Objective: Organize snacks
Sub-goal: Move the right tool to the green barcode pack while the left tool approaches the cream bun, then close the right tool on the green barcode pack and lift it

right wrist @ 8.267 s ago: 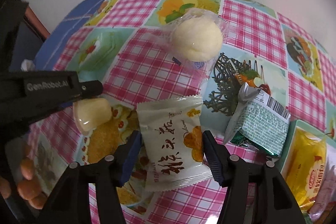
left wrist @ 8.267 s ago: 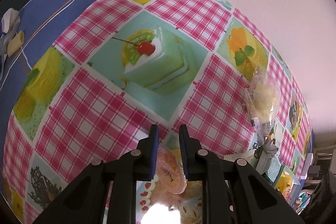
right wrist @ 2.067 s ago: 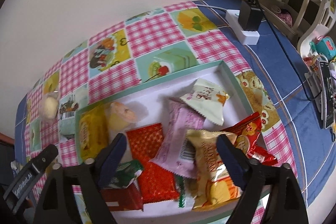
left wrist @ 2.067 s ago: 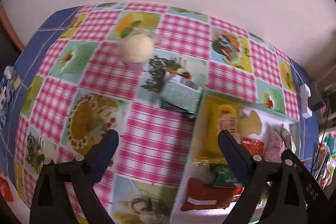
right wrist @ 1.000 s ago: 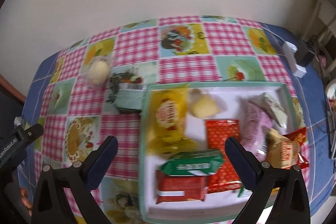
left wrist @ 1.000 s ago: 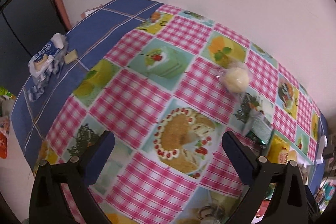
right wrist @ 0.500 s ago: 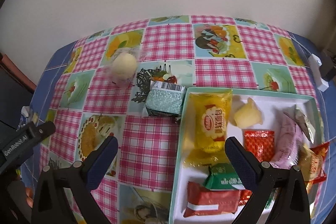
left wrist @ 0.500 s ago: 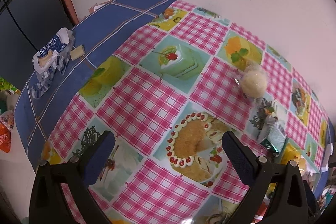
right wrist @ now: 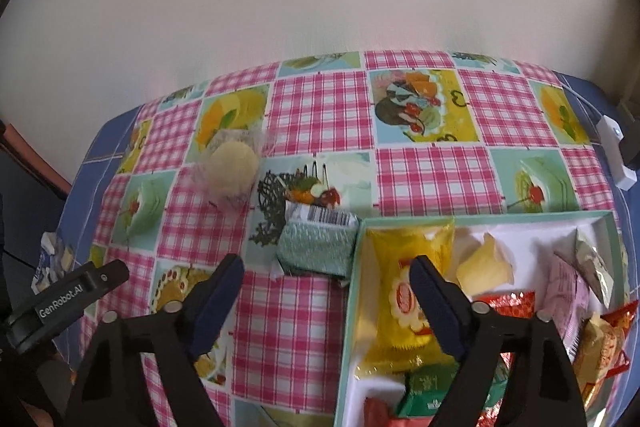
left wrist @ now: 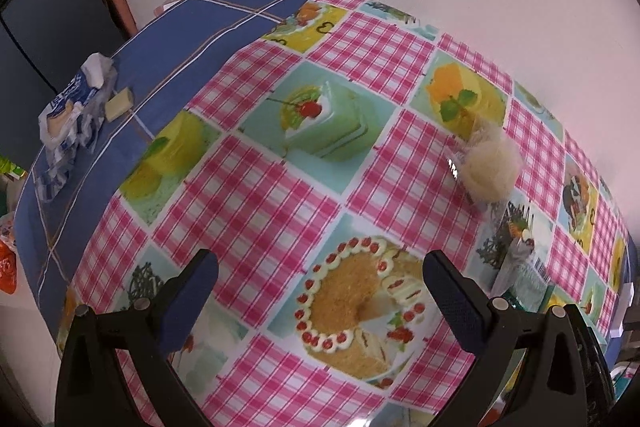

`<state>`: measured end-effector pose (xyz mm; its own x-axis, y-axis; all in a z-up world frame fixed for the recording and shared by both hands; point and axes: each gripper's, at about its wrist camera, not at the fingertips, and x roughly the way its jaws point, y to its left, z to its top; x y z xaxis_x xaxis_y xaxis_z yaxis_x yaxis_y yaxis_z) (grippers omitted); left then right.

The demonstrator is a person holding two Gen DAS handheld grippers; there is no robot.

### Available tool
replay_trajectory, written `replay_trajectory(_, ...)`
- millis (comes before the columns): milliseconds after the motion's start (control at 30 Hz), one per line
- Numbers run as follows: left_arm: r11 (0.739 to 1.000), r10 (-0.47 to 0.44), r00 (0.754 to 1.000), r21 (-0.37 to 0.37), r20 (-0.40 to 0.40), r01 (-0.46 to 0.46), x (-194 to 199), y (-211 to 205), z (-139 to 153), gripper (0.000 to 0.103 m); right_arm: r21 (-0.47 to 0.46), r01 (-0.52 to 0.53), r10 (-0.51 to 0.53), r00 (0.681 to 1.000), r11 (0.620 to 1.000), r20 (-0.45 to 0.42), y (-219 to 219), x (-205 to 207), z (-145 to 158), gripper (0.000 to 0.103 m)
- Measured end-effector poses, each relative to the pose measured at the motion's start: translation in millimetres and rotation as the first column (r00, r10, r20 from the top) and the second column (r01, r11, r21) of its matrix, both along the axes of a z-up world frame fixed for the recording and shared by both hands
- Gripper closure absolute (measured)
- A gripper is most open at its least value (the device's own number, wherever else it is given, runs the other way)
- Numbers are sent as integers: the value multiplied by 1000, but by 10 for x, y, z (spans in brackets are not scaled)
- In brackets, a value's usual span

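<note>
A round pale bun in a clear wrapper (right wrist: 233, 167) lies on the checked cloth at the left; it also shows in the left wrist view (left wrist: 489, 170). A green-patterned packet (right wrist: 318, 244) lies just outside the left wall of the snack tray (right wrist: 349, 299), and its edge shows in the left wrist view (left wrist: 524, 281). The tray holds a yellow packet (right wrist: 400, 291), a jelly cup (right wrist: 486, 265) and several other wrapped snacks. My right gripper (right wrist: 326, 291) is open and empty above the green packet and the tray's left wall. My left gripper (left wrist: 320, 291) is open and empty above the cake picture.
A blue-and-white wrapper (left wrist: 68, 111) and a small pale block (left wrist: 119, 103) lie on the blue cloth at the far left. A white power strip (right wrist: 614, 155) lies at the right edge. The wall runs close behind the table. The left gripper's body (right wrist: 60, 301) shows in the right wrist view.
Both grippers have moved left and nearer the table. The tray has slid to the right in the right wrist view, and the green packet now sits between the right fingers.
</note>
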<state>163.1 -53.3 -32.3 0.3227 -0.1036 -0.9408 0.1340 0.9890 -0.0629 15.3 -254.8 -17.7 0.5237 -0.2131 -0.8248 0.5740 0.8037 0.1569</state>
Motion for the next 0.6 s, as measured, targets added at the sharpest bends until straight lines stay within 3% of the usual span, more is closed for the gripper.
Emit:
replay_trajectory(67,1000,-5,1000,-1,4,5,57,-24,-20,1,-9,-13,13,1000,1000,-3,13,59,-11,29)
replay_trajectory(267,1000,-14,1000,11,-14,14,185,-90,-175,1,-12,-34,33,999,999,-26,16,266,-167,38)
replay_trajectory(600,999,-34,999,12,-43,34,233,-232,-338,1,1,-56,56,996,998,-63,21,447,-397,44)
